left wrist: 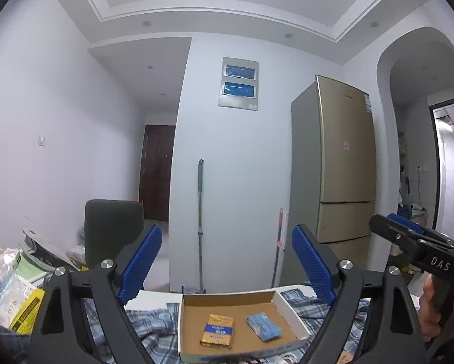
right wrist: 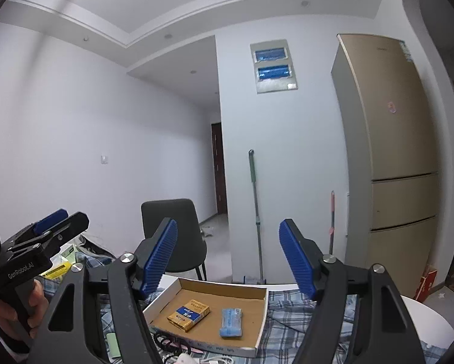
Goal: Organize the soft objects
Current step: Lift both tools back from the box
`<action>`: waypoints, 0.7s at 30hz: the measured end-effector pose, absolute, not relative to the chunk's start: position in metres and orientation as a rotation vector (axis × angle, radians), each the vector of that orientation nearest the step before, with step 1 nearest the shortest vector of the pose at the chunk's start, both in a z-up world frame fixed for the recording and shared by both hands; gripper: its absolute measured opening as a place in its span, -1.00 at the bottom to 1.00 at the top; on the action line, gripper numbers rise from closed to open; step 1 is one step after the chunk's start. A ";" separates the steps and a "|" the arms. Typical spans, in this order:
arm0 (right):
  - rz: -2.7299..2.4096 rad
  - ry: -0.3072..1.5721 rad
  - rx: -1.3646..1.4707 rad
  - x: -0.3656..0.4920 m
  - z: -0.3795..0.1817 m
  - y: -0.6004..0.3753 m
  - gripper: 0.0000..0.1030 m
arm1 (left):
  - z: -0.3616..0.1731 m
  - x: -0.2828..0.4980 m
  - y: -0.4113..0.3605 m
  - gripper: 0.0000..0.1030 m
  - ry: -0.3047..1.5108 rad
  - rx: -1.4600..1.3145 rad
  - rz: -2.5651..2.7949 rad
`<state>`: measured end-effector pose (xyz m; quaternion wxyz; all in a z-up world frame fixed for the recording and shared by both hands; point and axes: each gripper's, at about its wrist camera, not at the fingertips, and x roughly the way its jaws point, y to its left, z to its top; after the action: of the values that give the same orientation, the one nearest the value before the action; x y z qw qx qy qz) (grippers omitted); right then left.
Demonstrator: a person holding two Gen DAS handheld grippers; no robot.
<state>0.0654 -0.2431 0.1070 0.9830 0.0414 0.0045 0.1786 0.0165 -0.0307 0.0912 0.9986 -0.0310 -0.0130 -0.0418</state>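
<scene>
A shallow cardboard box [left wrist: 280, 300] [right wrist: 265, 318] lies on a blue plaid cloth [left wrist: 148, 321] [right wrist: 287, 327] on the table. Inside lie a yellow-and-blue packet [left wrist: 217, 332] [right wrist: 188, 314] and a soft blue packet [left wrist: 263, 326] [right wrist: 231, 322], side by side and apart. My left gripper [left wrist: 227, 261] is open and empty, held above the box's near side. My right gripper [right wrist: 228, 254] is open and empty, also above the box. Each gripper shows at the edge of the other's view [left wrist: 409, 236] [right wrist: 54, 227].
A pile of bags, papers and a yellow box [left wrist: 14, 288] sits at the table's left. A dark chair [right wrist: 172, 230] stands behind the table. A mop [right wrist: 255, 212], a red-handled tool [right wrist: 331, 221] and a gold fridge [right wrist: 391, 157] stand by the far wall. Cables [right wrist: 172, 345] lie near the box's front.
</scene>
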 end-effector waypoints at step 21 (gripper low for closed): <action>0.270 0.166 0.045 0.047 0.017 -0.266 1.00 | 0.018 0.002 -0.035 1.00 0.100 -0.057 -0.084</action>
<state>0.0474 -0.2662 0.0170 0.9872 0.0226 0.0827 0.1343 0.0021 -0.0347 0.0181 0.9975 -0.0284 0.0502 -0.0420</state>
